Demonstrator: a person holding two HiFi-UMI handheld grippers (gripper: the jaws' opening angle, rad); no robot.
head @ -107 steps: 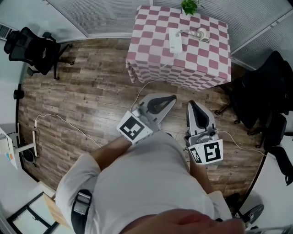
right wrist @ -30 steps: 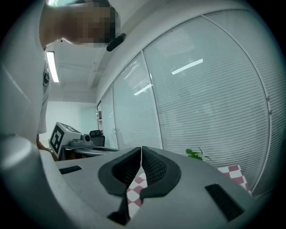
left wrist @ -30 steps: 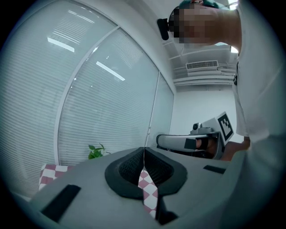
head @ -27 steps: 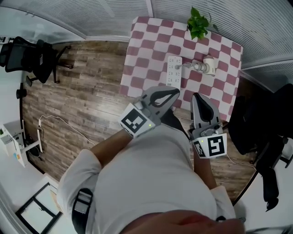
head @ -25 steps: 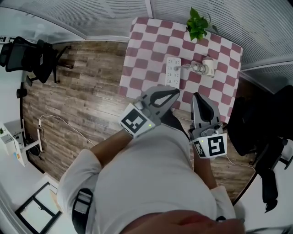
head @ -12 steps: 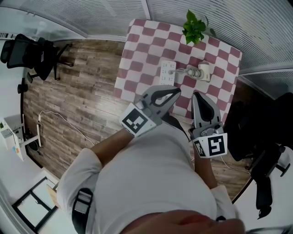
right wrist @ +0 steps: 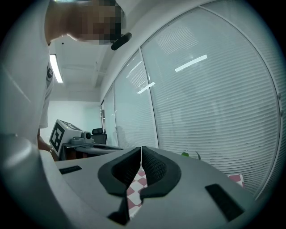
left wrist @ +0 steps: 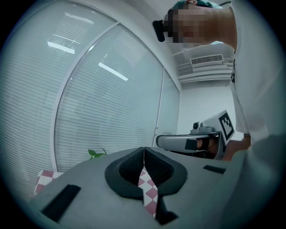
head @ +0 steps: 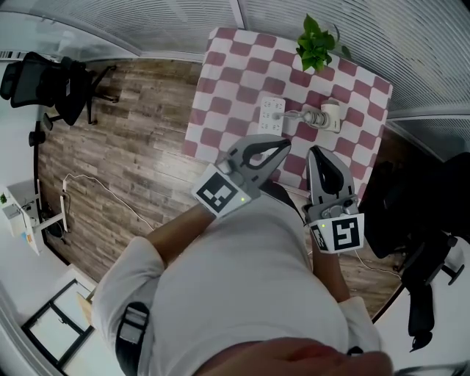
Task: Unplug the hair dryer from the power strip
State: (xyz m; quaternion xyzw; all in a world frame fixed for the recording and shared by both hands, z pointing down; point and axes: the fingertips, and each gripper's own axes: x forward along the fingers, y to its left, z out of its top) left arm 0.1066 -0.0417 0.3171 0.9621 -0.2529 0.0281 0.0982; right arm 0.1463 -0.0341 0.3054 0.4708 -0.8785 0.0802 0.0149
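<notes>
While the person stands just short of the counter [head: 220, 110], both grippers are held out about level in front of the body, side by side, and neither touches anything on it. The left gripper [head: 281, 145] has its fingers [left wrist: 132, 167] pressed together with nothing between them; only a sliver of the pink-and-white checked cloth shows below their tips. The right gripper [head: 316, 154] is the same, with its fingers [right wrist: 154, 167] meeting along one line and holding nothing.

On the checked cloth, the white power strip [head: 273, 115] lies near the middle of the counter. The white hair dryer [head: 327, 116] lies just to its right, nearer the potted plant [head: 316, 45] at the far edge. A short cord joins the dryer to the strip, and its plug sits at the strip's right side. The head view is too small to show how firmly the plug is seated.

The counter stands on a wooden floor [head: 125, 161] against slatted blinds [head: 330, 15]. A black office chair [head: 55, 77] is well off to the left.
</notes>
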